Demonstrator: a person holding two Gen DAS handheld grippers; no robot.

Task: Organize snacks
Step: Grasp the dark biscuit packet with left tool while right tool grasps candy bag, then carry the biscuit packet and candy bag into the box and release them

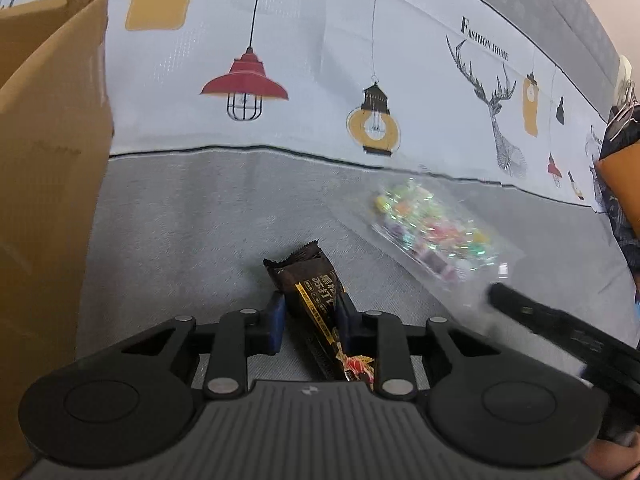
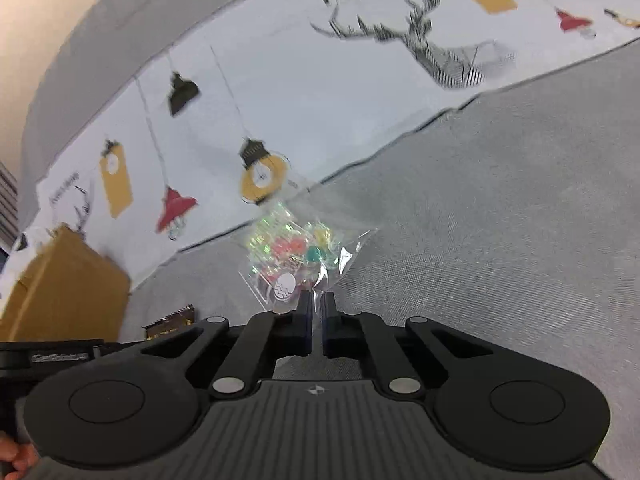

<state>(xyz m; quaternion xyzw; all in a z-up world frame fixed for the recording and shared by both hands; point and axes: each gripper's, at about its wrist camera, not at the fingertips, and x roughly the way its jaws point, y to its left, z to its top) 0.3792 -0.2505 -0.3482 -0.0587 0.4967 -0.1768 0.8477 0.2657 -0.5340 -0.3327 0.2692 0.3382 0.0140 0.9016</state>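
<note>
While level above gray cloth (image 1: 180, 220), jaws around dark wrapper (image 1: 316, 300), candy bag (image 2: 296, 256).

surface: grey woven fabric (image 1: 192, 216) | beyond: pale cloth printed with lamps and deer heads (image 1: 304, 60), lettered "FASHION HOME" | far edge: beige wall (image 2: 52, 4)

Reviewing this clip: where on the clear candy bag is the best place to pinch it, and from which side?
Judging by its shape, the flat sealed edge of the candy bag nearest the right gripper is best, approached from that near side, low along the grey cloth. The middle bulges with loose sweets; the film edge is thin enough to sit between nearly closed fingers, as it does here.
</note>
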